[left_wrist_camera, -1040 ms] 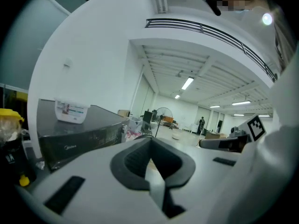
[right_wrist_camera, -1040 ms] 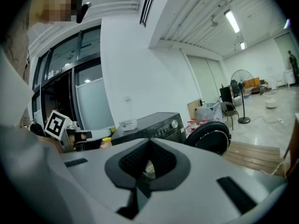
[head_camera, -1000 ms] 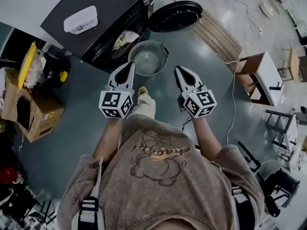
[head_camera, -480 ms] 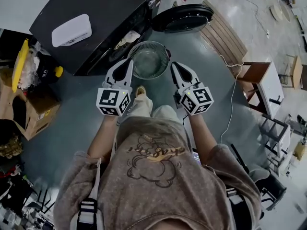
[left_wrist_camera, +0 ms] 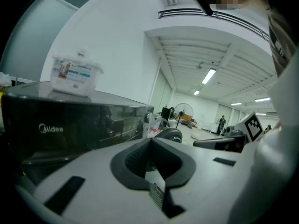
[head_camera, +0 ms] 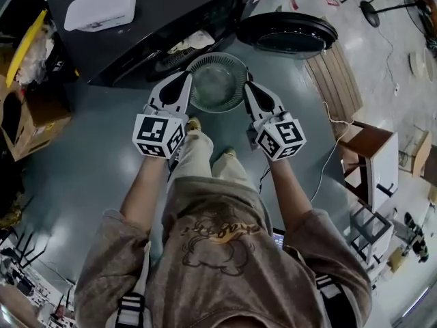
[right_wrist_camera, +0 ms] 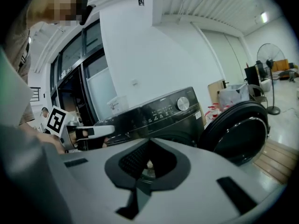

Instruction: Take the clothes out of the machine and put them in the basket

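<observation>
Grey floor (head_camera: 89,176), basket (head_camera: 217,84) right by the open washer (head_camera: 171,5); left tool (head_camera: 186,78) and right tool (head_camera: 247,86) both clenched, empty.

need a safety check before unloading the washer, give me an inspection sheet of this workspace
surface: smooth grey floor
job's things: washing machine, door open, clothes in the drum; round basket empty on the floor in front
clutter: white tub on the machine; cardboard box beside it
grippers: left claw and right claw both shut, empty, flanking the basket
cables: white cable on the floor at right
surroundings: wooden board, small table
</observation>
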`<state>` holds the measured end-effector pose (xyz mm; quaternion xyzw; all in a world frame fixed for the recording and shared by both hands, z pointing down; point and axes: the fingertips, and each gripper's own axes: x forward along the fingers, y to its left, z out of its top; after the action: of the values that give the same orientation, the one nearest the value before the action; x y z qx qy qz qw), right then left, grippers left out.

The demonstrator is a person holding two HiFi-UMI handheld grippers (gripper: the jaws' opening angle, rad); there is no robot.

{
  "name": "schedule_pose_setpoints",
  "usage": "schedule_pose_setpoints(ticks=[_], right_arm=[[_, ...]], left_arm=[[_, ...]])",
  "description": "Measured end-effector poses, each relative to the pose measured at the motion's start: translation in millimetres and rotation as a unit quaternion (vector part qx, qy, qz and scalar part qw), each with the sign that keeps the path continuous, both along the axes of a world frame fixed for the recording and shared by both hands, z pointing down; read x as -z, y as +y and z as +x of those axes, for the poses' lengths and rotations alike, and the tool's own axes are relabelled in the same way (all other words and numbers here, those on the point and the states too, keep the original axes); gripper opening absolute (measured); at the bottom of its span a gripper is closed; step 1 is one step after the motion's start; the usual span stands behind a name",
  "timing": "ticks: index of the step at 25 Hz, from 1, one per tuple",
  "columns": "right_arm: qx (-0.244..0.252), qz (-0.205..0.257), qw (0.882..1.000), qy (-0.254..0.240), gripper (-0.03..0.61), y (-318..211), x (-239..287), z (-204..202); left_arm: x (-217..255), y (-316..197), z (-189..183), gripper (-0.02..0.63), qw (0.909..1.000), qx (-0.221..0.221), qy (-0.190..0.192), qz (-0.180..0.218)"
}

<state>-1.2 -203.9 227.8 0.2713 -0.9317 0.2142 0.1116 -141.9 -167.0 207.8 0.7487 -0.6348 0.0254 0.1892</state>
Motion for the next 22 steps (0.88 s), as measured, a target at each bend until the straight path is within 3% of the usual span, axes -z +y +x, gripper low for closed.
schedule_pose_setpoints(ticks=[12,22], right_arm=[[0.048,0.021,0.998,-0.020,-0.003,-37.2,-154.8,-49.0],[0.111,0.064,0.991,-0.042,-0.003,-36.5,-267.1,-87.8]], left_arm=[[-155.4,-1.8,-42.3,0.008,0.9972,0.070,0.003,0.025],[-265.8,-3.6,-62.4,0.008,0.9940,0.090,-0.028,0.057]])
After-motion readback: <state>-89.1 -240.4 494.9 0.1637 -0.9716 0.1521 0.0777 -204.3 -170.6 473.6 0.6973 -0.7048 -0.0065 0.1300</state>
